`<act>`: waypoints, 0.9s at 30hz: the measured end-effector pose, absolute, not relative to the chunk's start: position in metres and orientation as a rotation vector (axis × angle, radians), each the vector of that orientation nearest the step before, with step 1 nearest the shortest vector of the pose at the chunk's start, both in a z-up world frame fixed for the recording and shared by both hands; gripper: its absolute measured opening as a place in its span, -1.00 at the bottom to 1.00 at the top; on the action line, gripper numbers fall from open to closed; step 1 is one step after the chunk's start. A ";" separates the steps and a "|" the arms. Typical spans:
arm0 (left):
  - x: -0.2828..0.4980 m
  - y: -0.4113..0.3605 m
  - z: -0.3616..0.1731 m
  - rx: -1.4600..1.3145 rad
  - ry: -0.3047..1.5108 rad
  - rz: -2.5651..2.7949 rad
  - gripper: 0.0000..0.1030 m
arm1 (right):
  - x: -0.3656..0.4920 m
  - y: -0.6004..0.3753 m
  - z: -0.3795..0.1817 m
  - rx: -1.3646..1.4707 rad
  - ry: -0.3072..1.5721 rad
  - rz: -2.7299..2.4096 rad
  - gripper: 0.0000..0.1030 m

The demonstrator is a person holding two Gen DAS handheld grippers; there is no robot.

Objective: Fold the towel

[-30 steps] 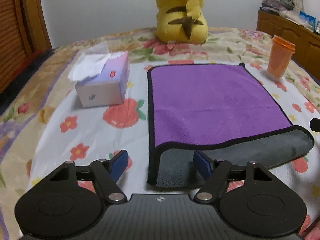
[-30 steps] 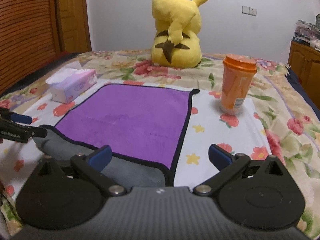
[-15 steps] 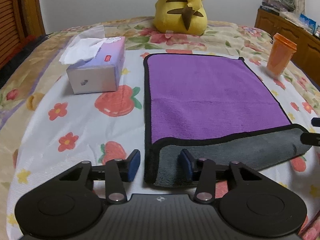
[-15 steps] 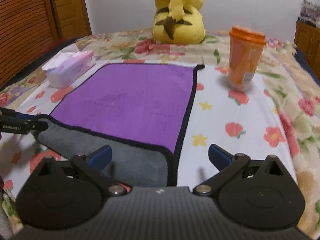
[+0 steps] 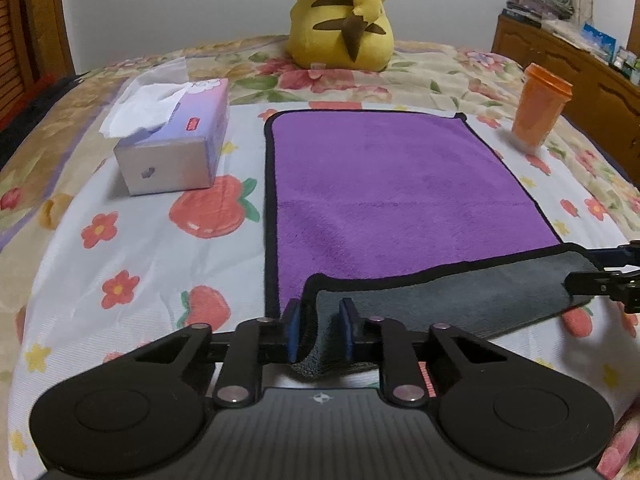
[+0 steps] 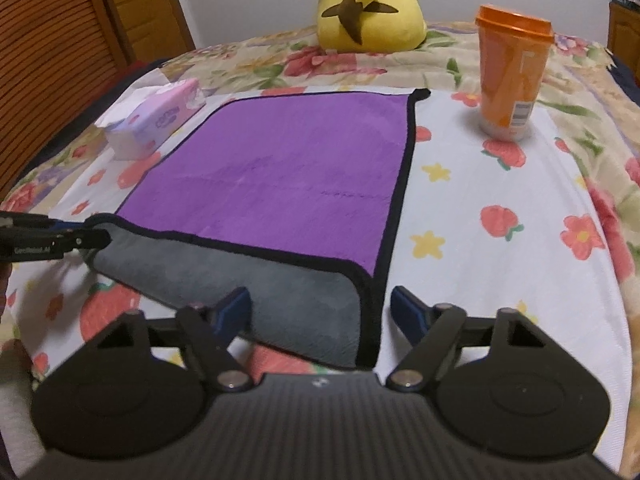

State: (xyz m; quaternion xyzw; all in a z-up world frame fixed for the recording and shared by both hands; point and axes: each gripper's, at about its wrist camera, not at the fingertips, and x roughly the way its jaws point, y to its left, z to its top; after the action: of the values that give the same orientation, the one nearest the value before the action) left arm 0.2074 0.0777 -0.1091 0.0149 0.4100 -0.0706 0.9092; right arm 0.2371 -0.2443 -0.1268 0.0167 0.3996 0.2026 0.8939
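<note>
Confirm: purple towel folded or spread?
Mostly spread: the purple microfibre towel with black edging lies flat on the floral bedsheet; only its near edge is turned over, grey underside up.

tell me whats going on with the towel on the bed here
A person holding two claws is starting to fold the purple towel on the bed. The left claw has just closed on the near left corner, where the grey underside is turned up. The right claw has been closing around the near right corner but is not yet gripping it.
</note>
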 end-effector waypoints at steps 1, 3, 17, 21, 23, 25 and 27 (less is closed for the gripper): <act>0.207 0.077 -0.108 0.032 0.842 -0.149 -0.60 | 0.237 -0.244 -0.127 0.037 0.830 0.424 0.32; 0.207 0.075 -0.108 0.038 0.836 -0.155 -0.62 | 0.238 -0.245 -0.126 0.038 0.829 0.428 0.20; 0.203 0.070 -0.106 0.062 0.802 -0.183 -0.83 | 0.243 -0.251 -0.127 0.043 0.826 0.441 -0.88; 0.198 0.064 -0.096 0.076 0.756 -0.202 -0.83 | 0.243 -0.252 -0.124 0.052 0.807 0.454 -0.90; 0.195 0.062 -0.091 0.075 0.731 -0.209 -0.83 | 0.243 -0.253 -0.122 0.053 0.798 0.455 -0.90; 0.194 0.061 -0.086 0.074 0.708 -0.208 -0.84 | 0.243 -0.254 -0.120 0.055 0.785 0.453 -0.90; 0.193 0.061 -0.083 0.067 0.688 -0.208 -0.84 | 0.243 -0.255 -0.117 0.061 0.769 0.456 -0.90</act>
State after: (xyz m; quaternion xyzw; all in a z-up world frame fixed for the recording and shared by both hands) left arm 0.1930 0.0614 -0.0826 0.0330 0.3367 -0.1020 0.9355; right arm 0.2431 -0.2552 -0.1167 0.0293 0.3716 0.2206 0.9013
